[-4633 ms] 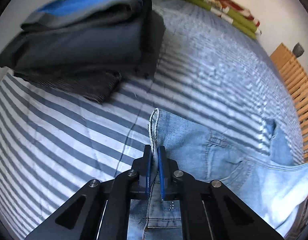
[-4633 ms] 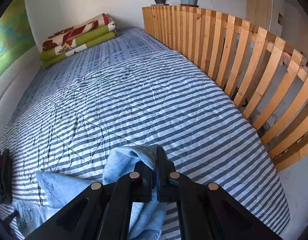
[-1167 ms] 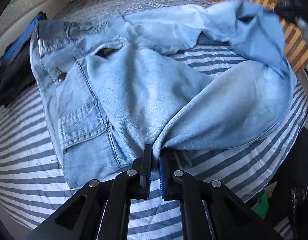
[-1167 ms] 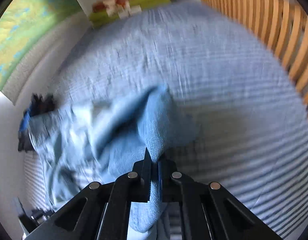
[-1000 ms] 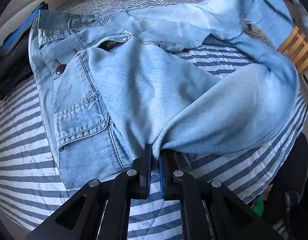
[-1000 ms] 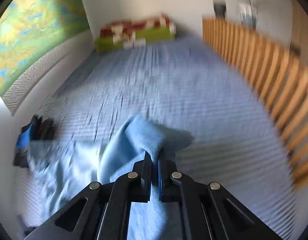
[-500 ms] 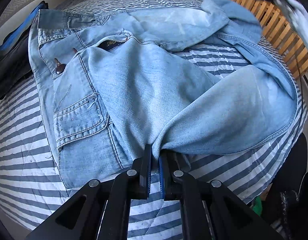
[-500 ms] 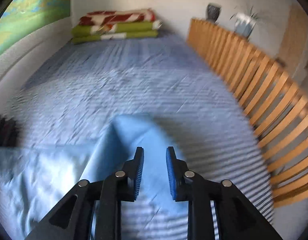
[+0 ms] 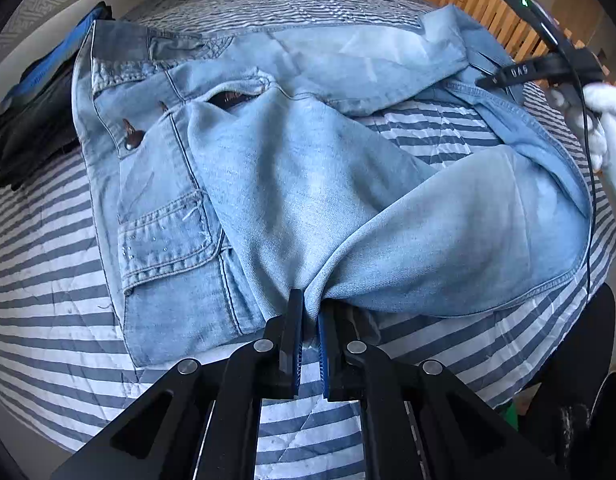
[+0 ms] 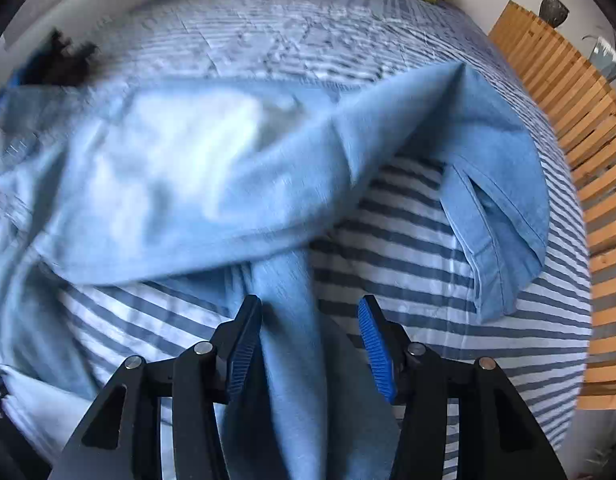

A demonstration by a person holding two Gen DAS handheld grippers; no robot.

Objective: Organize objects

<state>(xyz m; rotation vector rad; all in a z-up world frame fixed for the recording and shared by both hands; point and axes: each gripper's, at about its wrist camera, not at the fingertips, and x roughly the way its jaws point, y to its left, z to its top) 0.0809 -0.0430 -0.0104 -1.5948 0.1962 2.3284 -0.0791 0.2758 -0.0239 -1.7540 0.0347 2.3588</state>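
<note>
pale blue jeans (image 9: 291,184), rumpled, half-folded

Light-blue denim jeans (image 9: 308,184) on grey-and-white striped bedspread (image 9: 47,320); blue-padded black claws.

Left gripper (image 9: 311,320) clamped shut, angled steeply down; right gripper (image 10: 310,320) jaws parted, nothing pinched.

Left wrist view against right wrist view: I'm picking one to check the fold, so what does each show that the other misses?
Only the left wrist view shows the left gripper shut on the light blue denim jeans, and their stitched back pocket. Only the right wrist view shows the right gripper open over a jeans leg, and a dark vase. Both show the jeans, striped bedspread and slatted wooden rail.
</note>
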